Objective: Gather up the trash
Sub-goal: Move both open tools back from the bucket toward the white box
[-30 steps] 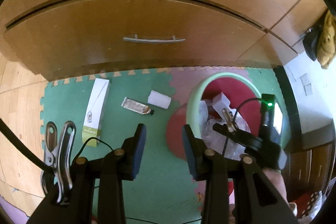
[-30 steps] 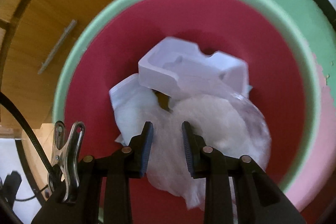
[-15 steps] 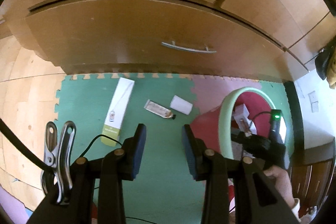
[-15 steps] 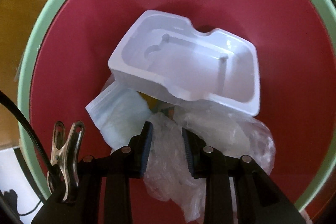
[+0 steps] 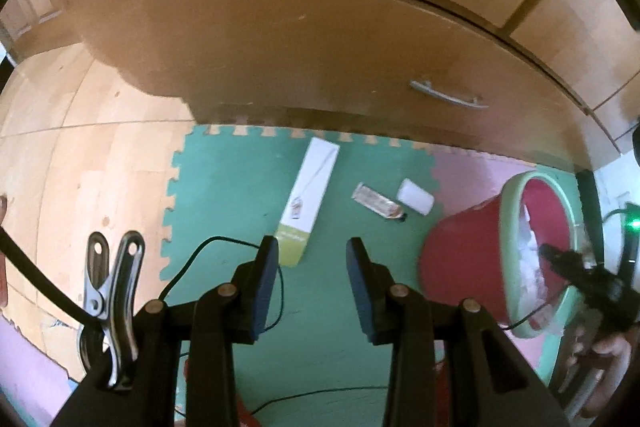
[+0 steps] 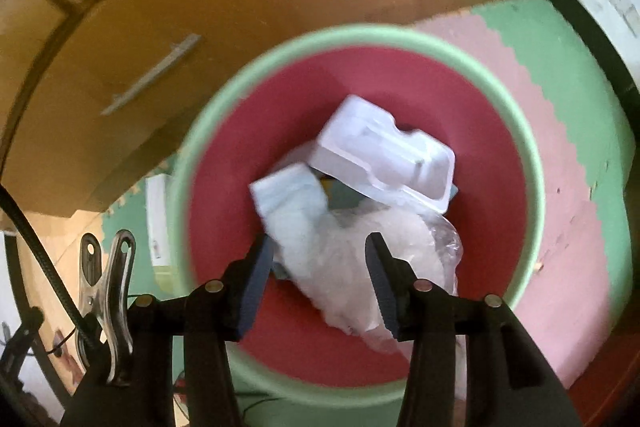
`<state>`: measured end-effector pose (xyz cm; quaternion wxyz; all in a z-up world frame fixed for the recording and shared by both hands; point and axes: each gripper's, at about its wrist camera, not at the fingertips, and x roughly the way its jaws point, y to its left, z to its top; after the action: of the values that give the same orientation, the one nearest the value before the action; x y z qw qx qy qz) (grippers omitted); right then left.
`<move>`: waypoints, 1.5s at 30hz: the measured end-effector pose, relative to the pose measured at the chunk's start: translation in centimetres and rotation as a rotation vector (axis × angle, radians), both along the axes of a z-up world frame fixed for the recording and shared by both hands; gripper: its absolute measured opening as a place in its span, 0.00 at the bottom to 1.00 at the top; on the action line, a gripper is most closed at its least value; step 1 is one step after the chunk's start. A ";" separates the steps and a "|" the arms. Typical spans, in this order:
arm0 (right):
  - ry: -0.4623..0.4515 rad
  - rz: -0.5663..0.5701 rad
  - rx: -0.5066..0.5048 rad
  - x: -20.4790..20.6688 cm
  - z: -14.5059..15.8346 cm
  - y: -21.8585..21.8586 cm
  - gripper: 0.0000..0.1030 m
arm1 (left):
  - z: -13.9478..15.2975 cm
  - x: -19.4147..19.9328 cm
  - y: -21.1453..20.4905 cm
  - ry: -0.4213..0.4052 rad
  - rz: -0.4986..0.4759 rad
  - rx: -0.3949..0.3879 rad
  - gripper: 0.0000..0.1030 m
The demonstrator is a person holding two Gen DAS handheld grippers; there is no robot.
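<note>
In the left wrist view, the left gripper [image 5: 312,281] hangs over the green foam mat [image 5: 224,187] with its jaws parted and nothing between them. Just beyond its left jaw lies a long white carton with a yellow-green end [image 5: 306,203], flat on the mat. Further right, ahead of the gap and past the right jaw, a flattened brown tube [image 5: 378,202] and a small white packet [image 5: 416,197] lie close together, both well clear of the jaws. A wooden drawer front with a metal handle [image 5: 448,95] stands behind the mat. At the right edge sits the red bin with a pale green rim [image 5: 508,227], the right gripper [image 5: 568,263] above its mouth and a hand [image 5: 608,359] below it.

In the right wrist view, the right gripper [image 6: 320,279] points down into the bin [image 6: 536,195], its jaws opening. Crumpled clear plastic film [image 6: 360,259] lies in the bin under the gap between the jaws, and the pads do not press on it. Left of it is a pale blue-white wad [image 6: 288,195], and beyond, toward the right, a white moulded tray [image 6: 384,155] rests on the heap.
</note>
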<state>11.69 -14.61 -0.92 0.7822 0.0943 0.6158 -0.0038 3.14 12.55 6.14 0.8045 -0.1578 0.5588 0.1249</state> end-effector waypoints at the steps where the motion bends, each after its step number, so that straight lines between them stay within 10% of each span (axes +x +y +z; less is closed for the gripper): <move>1: -0.016 0.016 -0.001 -0.2 0.6 0.4 0.48 | -0.2 -0.3 0.5 0.005 0.010 -0.002 0.36; 21: -0.079 0.286 0.103 -1.5 1.5 13.4 0.48 | -8.2 -0.6 4.9 0.102 0.132 -0.050 0.36; 32: -0.053 0.339 0.077 -0.6 -2.0 18.0 0.48 | -10.4 0.7 8.2 0.129 0.249 0.345 0.36; 45: -0.026 0.366 0.051 2.1 -7.2 20.5 0.48 | -17.8 4.2 7.2 0.129 0.224 -0.033 0.39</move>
<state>13.78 5.90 -8.13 0.7751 0.0005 0.6125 0.1553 7.35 19.73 -11.68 0.7454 -0.2240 0.5901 0.2144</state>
